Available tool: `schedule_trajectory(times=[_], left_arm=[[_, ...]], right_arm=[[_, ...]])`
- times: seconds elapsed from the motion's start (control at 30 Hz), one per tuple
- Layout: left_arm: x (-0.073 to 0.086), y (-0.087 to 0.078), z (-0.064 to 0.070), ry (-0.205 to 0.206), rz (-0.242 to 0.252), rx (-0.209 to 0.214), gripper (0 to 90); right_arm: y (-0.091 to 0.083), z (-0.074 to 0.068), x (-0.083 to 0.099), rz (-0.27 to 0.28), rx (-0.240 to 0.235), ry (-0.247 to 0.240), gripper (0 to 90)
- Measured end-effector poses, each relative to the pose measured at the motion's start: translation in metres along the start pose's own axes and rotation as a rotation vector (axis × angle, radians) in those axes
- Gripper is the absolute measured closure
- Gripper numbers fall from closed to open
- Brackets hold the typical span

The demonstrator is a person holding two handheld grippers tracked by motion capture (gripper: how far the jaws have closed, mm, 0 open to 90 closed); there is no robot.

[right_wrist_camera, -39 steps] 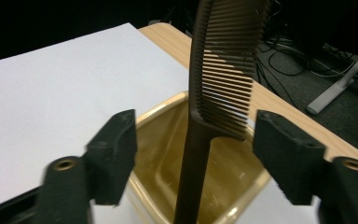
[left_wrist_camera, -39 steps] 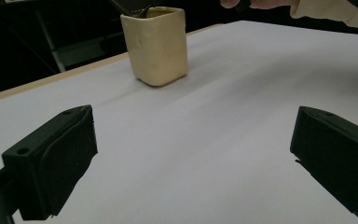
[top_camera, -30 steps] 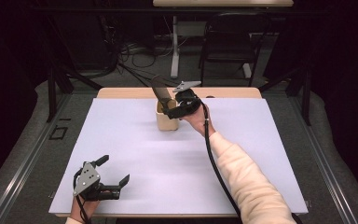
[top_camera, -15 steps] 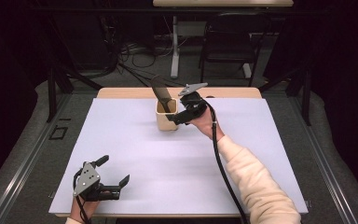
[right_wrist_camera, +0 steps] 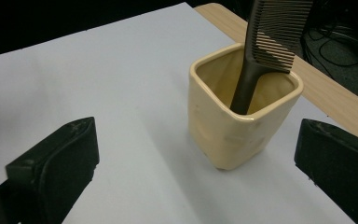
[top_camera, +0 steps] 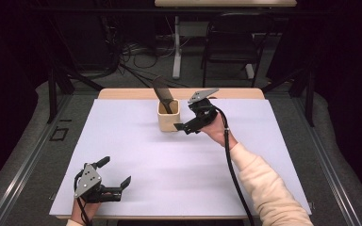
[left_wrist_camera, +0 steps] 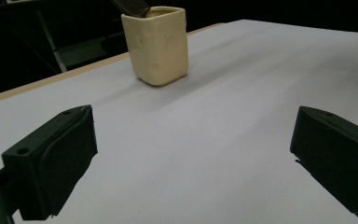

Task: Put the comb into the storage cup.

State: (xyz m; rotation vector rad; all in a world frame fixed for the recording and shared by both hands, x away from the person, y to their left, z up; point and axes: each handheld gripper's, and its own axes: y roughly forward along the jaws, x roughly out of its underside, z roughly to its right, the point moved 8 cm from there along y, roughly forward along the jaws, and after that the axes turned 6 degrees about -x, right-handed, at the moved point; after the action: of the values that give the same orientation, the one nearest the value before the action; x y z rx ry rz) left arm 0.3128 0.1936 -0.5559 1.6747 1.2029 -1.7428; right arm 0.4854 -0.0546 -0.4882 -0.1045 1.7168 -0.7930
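Your right gripper [top_camera: 194, 123] has pulled back from the cup [top_camera: 168, 121] since a second ago: then it sat over the rim by the comb [top_camera: 163, 95], and now it hangs just to the cup's right, clear of it, jaws spread wide and empty. The comb itself has not shifted; it stands handle-down in the cup, toothed end leaning up and away toward the far-left of the table [top_camera: 169, 174]. Your left gripper [top_camera: 107, 186] has not moved either; it rests near the front-left corner, jaws apart, holding nothing.

What matters for any next move: the cup stands at the far middle of the table, and from your right gripper's view it lies just ahead, between the two jaws but beyond them, not yet enclosed. The comb's long axis runs steeply up, tilted off vertical, so a grasp on it would likely need to come from above, across its flat sides. Your right hand is far nearer; the left is well apart from the cup, across most of the table.
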Motion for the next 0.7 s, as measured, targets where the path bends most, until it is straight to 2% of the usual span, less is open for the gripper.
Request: schedule_trajectory(times=[0.7], left_arm=[[0.0, 0.001, 0.0, -0.001, 0.0, 0.002, 0.6]], right_arm=[[-0.024, -0.011, 0.038, -0.028, 0.003, -0.007, 0.0]])
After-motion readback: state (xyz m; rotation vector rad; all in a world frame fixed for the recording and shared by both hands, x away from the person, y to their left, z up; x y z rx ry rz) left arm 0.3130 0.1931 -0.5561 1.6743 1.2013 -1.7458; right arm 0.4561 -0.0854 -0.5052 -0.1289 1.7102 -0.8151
